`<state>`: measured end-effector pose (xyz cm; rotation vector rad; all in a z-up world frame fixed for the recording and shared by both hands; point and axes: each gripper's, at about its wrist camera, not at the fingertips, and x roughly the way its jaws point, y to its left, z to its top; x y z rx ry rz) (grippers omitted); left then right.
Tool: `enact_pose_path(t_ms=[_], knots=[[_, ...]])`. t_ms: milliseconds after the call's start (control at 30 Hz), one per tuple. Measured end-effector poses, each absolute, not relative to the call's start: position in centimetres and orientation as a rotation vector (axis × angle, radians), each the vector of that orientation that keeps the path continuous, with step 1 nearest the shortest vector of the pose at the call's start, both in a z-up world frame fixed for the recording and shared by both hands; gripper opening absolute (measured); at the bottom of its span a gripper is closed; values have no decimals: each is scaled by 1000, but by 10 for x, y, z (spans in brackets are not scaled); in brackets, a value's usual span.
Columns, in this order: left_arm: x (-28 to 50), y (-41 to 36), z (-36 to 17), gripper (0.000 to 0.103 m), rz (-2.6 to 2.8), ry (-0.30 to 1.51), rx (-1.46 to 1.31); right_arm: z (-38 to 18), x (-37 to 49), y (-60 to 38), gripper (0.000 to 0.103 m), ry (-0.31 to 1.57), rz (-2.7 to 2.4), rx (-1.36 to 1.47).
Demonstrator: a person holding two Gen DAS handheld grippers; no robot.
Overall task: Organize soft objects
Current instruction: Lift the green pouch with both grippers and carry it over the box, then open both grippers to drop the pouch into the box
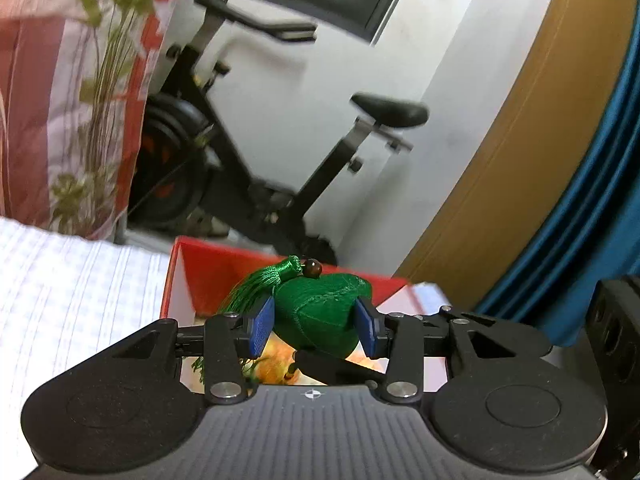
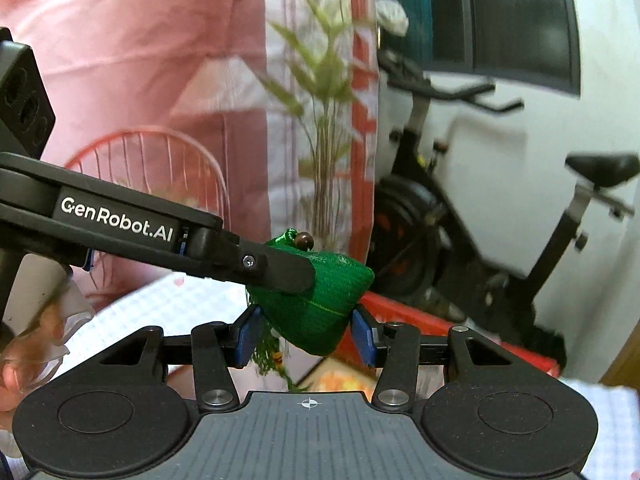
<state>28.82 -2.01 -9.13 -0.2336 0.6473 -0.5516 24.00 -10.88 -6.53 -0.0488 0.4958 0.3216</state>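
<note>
A green cloth pouch [image 1: 320, 308] with a tassel [image 1: 248, 288] and a brown bead [image 1: 314, 268] hangs above an open red box [image 1: 188, 280]. My left gripper [image 1: 316, 326] is shut on it, a blue pad against each side. In the right wrist view my right gripper [image 2: 306, 336] is also shut on the same pouch [image 2: 332, 288] lower down. There the left gripper's black finger [image 2: 276, 268] reaches in from the left across the pouch's top. The tassel [image 2: 268, 356] dangles below, partly hidden by the pads.
The red box's rim [image 2: 420, 320] lies on a white checked sheet [image 1: 72, 288]. Behind stand a black exercise bike [image 1: 240, 160], a pink floral cloth [image 2: 160, 100], a wooden frame [image 1: 500, 140] and a blue curtain [image 1: 592, 200]. A hand in a clear glove [image 2: 32, 352] shows lower left.
</note>
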Motion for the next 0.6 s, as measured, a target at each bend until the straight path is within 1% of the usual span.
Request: enact_pose_path(t_ms=[233,500,600], knots=[[305,-19,-116,45,-532,728,-221,-105,260,-107,45,612,315,-13],[313,-21,-122,45,-489,732,-168,-118,272,-112,45,666,256,16],[310,-20,-119,48,-469,716,-132,-120,270,-116,46,676,219,2]])
